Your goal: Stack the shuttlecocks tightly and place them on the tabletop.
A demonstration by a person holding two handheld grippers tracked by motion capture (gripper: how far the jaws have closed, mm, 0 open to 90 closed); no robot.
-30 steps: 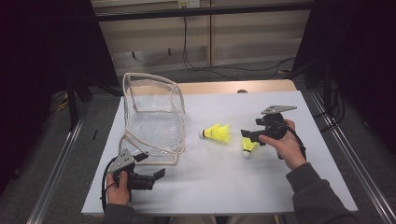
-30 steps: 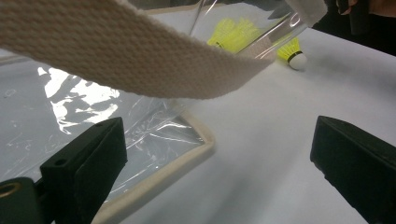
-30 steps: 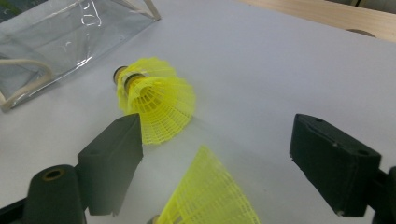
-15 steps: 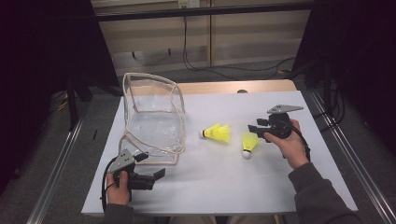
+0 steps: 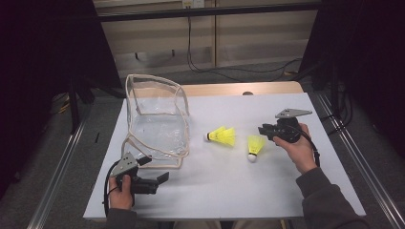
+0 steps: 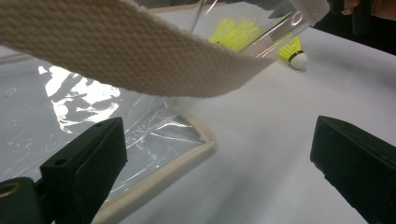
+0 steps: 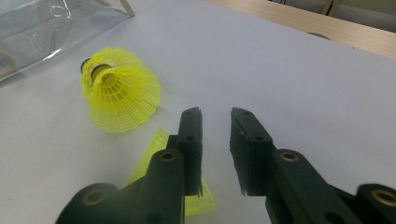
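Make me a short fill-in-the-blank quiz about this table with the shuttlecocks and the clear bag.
1. The two shuttlecocks are bright ____ in colour.
2. The see-through bag has a ____ coloured fabric trim.
3. The number of shuttlecocks inside the bag is ____.
4. The left claw has its jaws standing wide ____.

Missing words: yellow; cream; zero; open
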